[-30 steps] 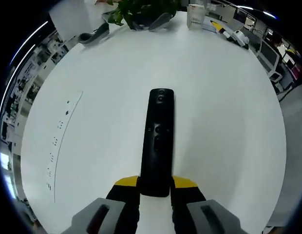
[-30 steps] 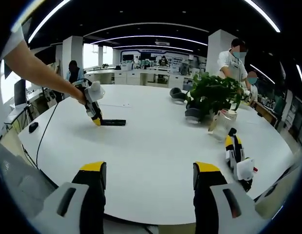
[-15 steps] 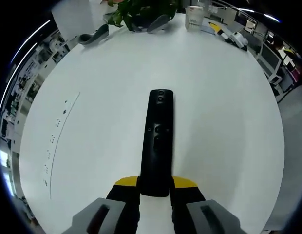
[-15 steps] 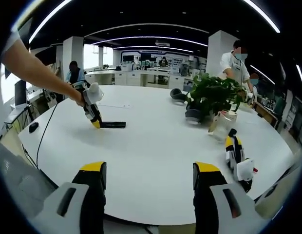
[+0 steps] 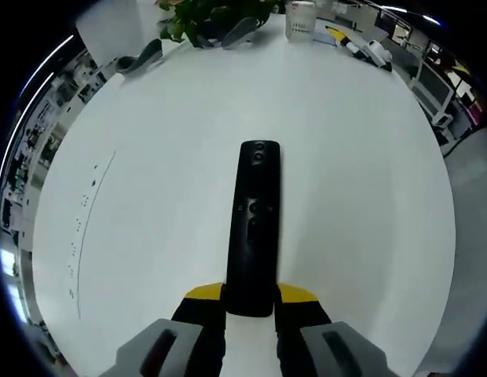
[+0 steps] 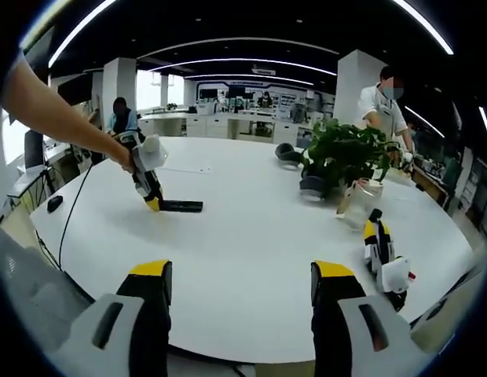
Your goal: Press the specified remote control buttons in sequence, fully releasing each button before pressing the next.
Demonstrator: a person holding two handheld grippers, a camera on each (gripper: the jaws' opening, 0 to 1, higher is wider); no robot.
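A long black remote control points away from me over the white table, its near end clamped between the yellow-tipped jaws of my left gripper, which is shut on it. In the right gripper view the same remote lies low over the table at the far left, held by the left gripper in a person's hand. My right gripper hovers open near the table's front edge, nothing between its fingers.
A potted plant, a clear jar and dark grey devices stand at the table's far side. A spare yellow-and-white gripper lies at the right. A socket strip is set into the table. People stand behind.
The left gripper with the remote has shifted slightly; the plant and jar slid left and the socket strip drifted left in its view. The right gripper has stayed still.
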